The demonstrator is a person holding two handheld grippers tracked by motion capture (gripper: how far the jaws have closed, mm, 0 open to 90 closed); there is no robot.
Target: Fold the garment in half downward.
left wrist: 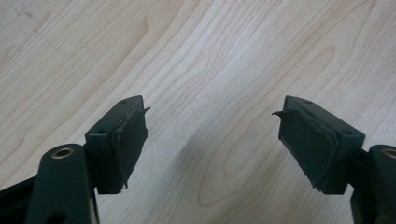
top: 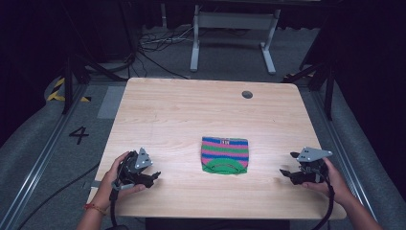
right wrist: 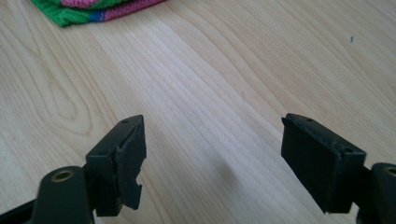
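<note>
A folded knit cloth (top: 225,155) striped in green, pink and blue lies flat on the wooden table (top: 191,110), near the front middle. Its green corner (right wrist: 84,11) shows at the top left of the right gripper view. My left gripper (top: 155,176) is held low over the table to the left of the cloth, jaws open (left wrist: 210,126) with bare wood between them. My right gripper (top: 286,164) hovers to the right of the cloth, pointing toward it, jaws open (right wrist: 212,144) and nothing between them. Both grippers are well apart from the cloth.
A small round grommet hole (top: 247,94) sits near the table's far edge. Beyond the table stand a white desk frame (top: 234,36), cables on the floor (top: 153,45) and black stands at both sides. The table's front edge is close under both hands.
</note>
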